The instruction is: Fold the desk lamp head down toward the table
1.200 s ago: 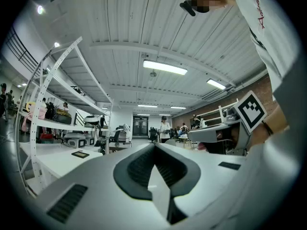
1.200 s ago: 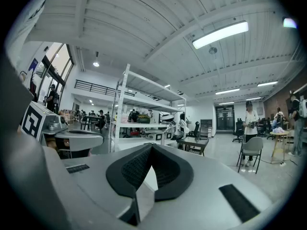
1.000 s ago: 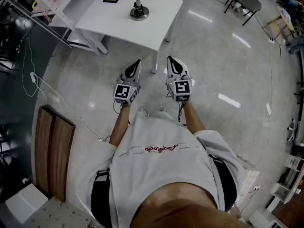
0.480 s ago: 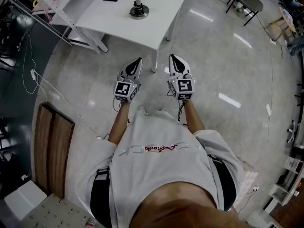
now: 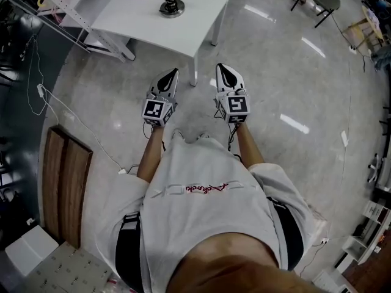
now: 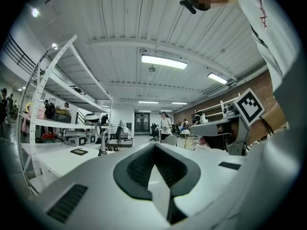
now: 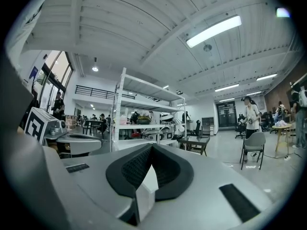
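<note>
Ahead, the desk lamp (image 5: 171, 6) stands well beyond both closed jaws

The hall is bright and evenly lit by long ceiling lights (image 6: 164, 61), which burn out to pure white in both gripper views. In the head view the glossy floor (image 5: 287, 78) throws them back as white streaks of glare. The white table (image 5: 183, 26) is close to overexposed there, and shadows are faint and soft-edged. All three views are wide-angle. The head view curves at its rim, and the gripper views sit in a round frame with black corners, where the shelves (image 6: 53, 85) bow. The left gripper (image 6: 153, 146) and right gripper (image 7: 151, 147) lie so near their lenses that their bodies look soft, while the far room is sharper.
</note>
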The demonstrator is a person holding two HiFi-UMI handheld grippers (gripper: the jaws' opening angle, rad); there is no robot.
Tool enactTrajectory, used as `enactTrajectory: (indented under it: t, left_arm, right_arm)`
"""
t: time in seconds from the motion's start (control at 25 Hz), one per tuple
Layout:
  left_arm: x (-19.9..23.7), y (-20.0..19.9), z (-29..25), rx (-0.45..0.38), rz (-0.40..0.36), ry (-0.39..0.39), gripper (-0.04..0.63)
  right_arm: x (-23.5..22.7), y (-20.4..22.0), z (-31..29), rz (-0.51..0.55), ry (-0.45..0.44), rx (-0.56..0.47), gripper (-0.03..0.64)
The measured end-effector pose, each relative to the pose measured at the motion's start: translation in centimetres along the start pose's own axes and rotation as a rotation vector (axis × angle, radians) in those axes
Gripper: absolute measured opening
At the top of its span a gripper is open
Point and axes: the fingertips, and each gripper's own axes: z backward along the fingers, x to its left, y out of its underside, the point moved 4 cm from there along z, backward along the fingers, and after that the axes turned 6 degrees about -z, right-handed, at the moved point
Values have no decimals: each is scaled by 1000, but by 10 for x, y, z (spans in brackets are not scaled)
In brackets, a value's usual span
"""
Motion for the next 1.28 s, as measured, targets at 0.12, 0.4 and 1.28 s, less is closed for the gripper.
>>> enactTrajectory:
  t: [0.12,0.4,1.28]
  left_arm:
    - [-10,3,-4,12,-4,0,28]
    - [-17,7,-16,31,-13,-3,28]
    - [42,19,-79,-6,-14,-29,28]
  right_arm:
    - [-12,4,6,-3,3,7,18]
    - [-28,11,13,-10,6,25,18]
    - [-56,14,-63,27,14,12,18]
